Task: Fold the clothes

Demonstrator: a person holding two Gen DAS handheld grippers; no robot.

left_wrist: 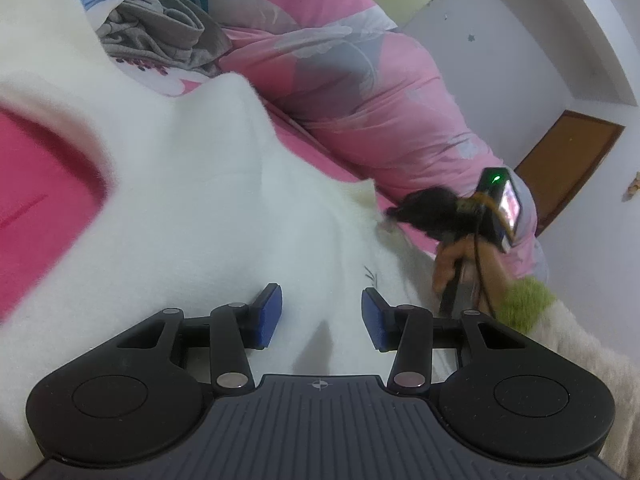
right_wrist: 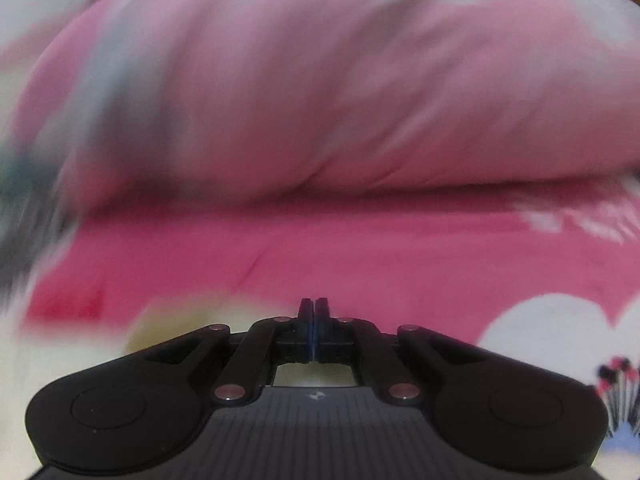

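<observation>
Fleece spread on the bed, right tongs at its far edge

Fleece is the landmark here: a white fleece garment point(left_wrist: 192, 184) lies spread over the pink bed sheet point(left_wrist: 48, 184), and I place everything else from it. My left tongs point(left_wrist: 322, 318) hover just above its near part, jaws partly apart, with cloth showing beneath them but nothing pinched that I can see. My right tongs point(left_wrist: 394, 214) sit at the fleece's far-right edge, where it meets the sheet; their own camera shows the jaws pressed fully together point(right_wrist: 315, 320), and I cannot tell whether a corner of fleece is caught between them, as that view is smeared. Beyond the fleece's far edge a pink quilt point(left_wrist: 360, 80) is bunched up, and a heap of grey and blue clothes point(left_wrist: 160, 36) sits past its far-left corner. From the left tongs, the garment appears to run long toward that heap. I judge the coming fold turns on the right-hand edge, which the right tongs are nearer to.
</observation>
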